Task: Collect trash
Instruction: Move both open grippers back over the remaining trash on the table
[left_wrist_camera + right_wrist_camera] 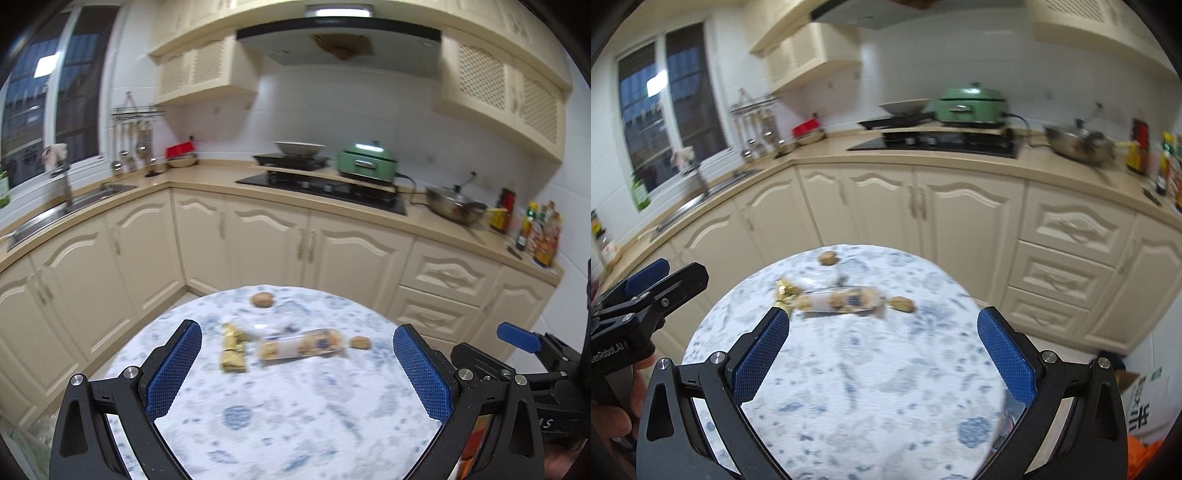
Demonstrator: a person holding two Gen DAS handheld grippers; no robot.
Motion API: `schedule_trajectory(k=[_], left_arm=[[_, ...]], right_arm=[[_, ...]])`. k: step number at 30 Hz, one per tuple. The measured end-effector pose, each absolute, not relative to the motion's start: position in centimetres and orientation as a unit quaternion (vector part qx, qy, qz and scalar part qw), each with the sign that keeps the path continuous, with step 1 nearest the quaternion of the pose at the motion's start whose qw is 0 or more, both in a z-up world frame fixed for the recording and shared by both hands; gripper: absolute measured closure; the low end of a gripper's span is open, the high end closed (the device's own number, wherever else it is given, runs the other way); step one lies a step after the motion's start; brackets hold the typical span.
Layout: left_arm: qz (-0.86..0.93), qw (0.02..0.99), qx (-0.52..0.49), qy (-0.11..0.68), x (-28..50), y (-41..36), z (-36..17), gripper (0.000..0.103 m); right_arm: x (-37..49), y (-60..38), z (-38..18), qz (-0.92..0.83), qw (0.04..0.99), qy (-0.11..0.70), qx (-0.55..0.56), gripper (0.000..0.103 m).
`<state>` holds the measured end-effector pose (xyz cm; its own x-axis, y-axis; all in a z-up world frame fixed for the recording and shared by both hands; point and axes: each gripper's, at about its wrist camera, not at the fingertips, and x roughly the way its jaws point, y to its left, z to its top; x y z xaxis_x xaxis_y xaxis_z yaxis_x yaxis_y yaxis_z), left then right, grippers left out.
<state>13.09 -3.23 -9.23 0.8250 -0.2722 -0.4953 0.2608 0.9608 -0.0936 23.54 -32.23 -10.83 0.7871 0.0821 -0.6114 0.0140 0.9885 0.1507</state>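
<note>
My left hand-held gripper (297,363) is filling the bottom of the left wrist view, its 2 blue-padded fingers (173,373) spread wide and gripping nothing, and my right hand-held gripper (882,354) is sitting the same way, released and empty, above the near half of the round counter (280,417) with its white and blue patterned cloth. Each gripper is showing at the edge of the other's view. The trash is lying on the far half of that counter, well ahead of both sets of fingertips: a clear plastic wrapper (301,345) is stretching across the middle, blurred, with some yellowish and blue bits showing inside it. A crumpled gold wrapper (232,350) is lying just beside its left end; whether the 2 are touching I cannot tell. A small brown nut-like piece (360,342) is resting just off the wrapper's right end, and a 2nd brown piece (263,300) is sitting near the counter's far edge, apart from the rest. Beyond the round counter, cream kitchen cabinets (258,236) are running along the wall, with a green cooker (365,162) standing on the stove.
</note>
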Motion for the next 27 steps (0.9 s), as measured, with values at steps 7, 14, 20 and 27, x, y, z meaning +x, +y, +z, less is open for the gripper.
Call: schedule_trajectory(k=[7,14,20,27], left_arm=[[-0.104,0.956,-0.017,0.273,12.1,-0.3,-10.0,0.001],[-0.086,0.953,-0.021,0.291,14.0,1.9,-10.8,0.001],[-0.08,0.945,-0.019,0.317,17.5,2.3,-12.5,0.001],[-0.077,0.93,-0.002,0.36,24.0,0.5,-16.1,0.001]], right_arm=[[24.6,-28.6,-11.1,0.052,0.941,0.331,0.051,0.0],[25.9,-27.0,-11.9,0.072,0.937,0.34,0.039,0.0],[28.1,-26.8,-13.6,0.084,0.928,0.361,0.034,0.0],[32.5,-27.1,-17.2,0.103,0.913,0.395,0.024,0.0]])
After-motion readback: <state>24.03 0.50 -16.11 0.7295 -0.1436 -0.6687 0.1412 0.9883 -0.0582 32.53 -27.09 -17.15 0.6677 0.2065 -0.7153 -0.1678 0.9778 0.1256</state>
